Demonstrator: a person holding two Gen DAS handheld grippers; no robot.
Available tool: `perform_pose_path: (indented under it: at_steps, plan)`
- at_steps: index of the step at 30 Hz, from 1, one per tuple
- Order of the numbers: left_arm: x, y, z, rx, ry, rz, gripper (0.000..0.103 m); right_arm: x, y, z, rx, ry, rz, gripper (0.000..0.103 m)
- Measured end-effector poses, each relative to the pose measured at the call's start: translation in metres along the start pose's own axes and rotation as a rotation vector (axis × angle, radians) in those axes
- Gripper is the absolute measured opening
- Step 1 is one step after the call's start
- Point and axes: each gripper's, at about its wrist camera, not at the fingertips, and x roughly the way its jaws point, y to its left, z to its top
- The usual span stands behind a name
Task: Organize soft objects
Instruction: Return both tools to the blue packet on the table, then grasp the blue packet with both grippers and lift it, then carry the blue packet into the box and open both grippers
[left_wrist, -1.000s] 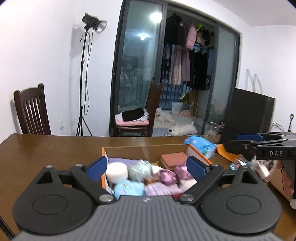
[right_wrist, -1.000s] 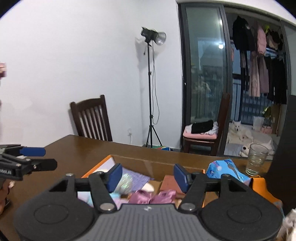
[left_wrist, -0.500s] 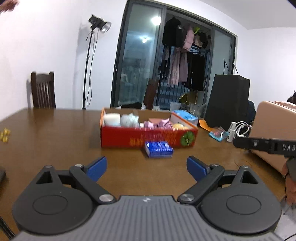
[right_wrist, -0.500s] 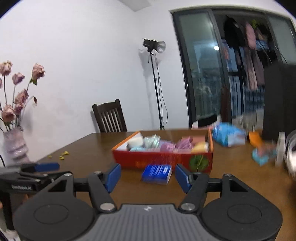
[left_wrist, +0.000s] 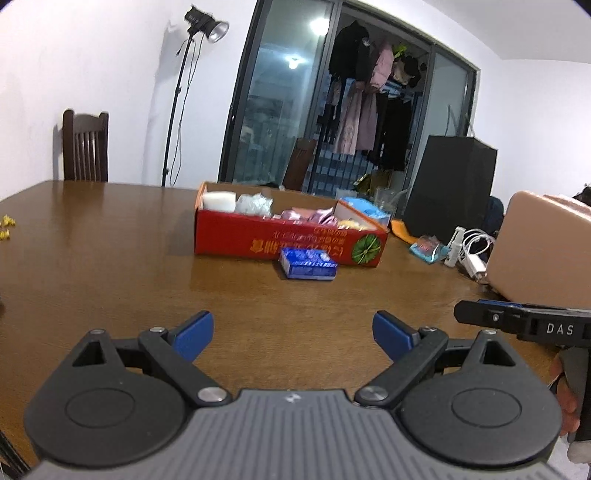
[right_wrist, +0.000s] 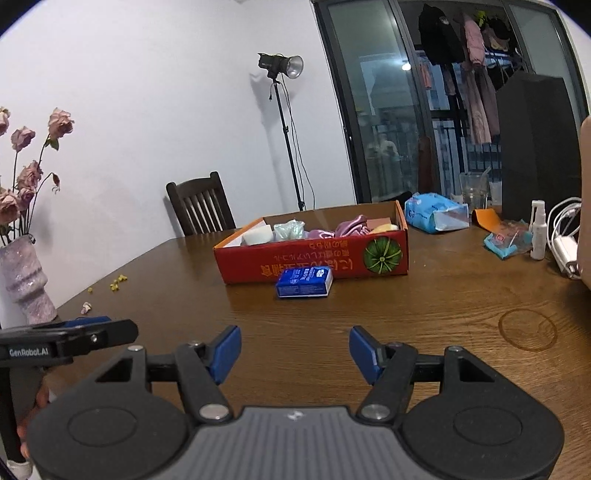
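A red cardboard box (left_wrist: 288, 242) (right_wrist: 314, 258) sits on the brown table, holding soft items: a white sponge (left_wrist: 219, 201), a clear crinkled bag (left_wrist: 255, 204) and pink fabric (right_wrist: 351, 226). A blue tissue pack (left_wrist: 307, 263) (right_wrist: 303, 281) lies on the table against the box's near side. My left gripper (left_wrist: 293, 336) is open and empty, low over the table, well short of the pack. My right gripper (right_wrist: 294, 349) is open and empty too, also well back from it. Each gripper shows at the edge of the other's view.
A light blue wipes pack (right_wrist: 436, 212), a glass (right_wrist: 473, 186), a spray bottle (right_wrist: 537, 230), white cables (right_wrist: 565, 243) and a small packet (right_wrist: 506, 240) lie at the right. A vase of pink roses (right_wrist: 26, 280) stands at the left. A tan case (left_wrist: 539, 247) sits at the right edge.
Both grippers have pulled back from above the box to low over the near table. The blue tissue pack now shows in front of the box.
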Motion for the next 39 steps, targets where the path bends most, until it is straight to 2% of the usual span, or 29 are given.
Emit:
perform_pose_path:
  at_steps: [6,12,18,22,23,24,25,27,29,31,39]
  plan:
    - [0.027,0.012,-0.005,-0.026,0.08,0.017,0.095,0.028,-0.009,-0.004,0.02,0.06,-0.006,0.064]
    - [0.07,0.02,0.011,-0.047,0.115,0.003,0.092,0.073,-0.016,0.01,0.013,0.1,0.017,0.064]
    - [0.128,0.018,0.049,-0.062,0.138,-0.031,0.078,0.14,-0.027,0.05,0.009,0.118,0.069,0.063]
    - [0.179,0.02,0.073,-0.069,0.18,-0.046,0.065,0.191,-0.04,0.075,0.075,0.137,0.097,0.058]
    - [0.191,0.022,0.077,-0.086,0.194,-0.061,0.064,0.202,-0.043,0.079,0.094,0.137,0.099,0.056]
    - [0.204,0.024,0.081,-0.113,0.21,-0.078,0.058,0.209,-0.044,0.081,0.104,0.134,0.096,0.055]
    - [0.214,0.027,0.083,-0.135,0.22,-0.093,0.051,0.217,-0.046,0.082,0.116,0.131,0.091,0.051]
    - [0.23,0.03,0.082,-0.169,0.231,-0.118,0.044,0.23,-0.05,0.077,0.151,0.141,0.093,0.042]
    - [0.245,0.033,0.075,-0.192,0.26,-0.15,0.029,0.239,-0.054,0.071,0.162,0.177,0.077,0.031]
    - [0.247,0.035,0.071,-0.219,0.266,-0.168,0.026,0.241,-0.055,0.067,0.158,0.177,0.068,0.025]
    - [0.247,0.044,0.069,-0.26,0.261,-0.184,0.023,0.24,-0.059,0.061,0.183,0.159,0.084,0.025]
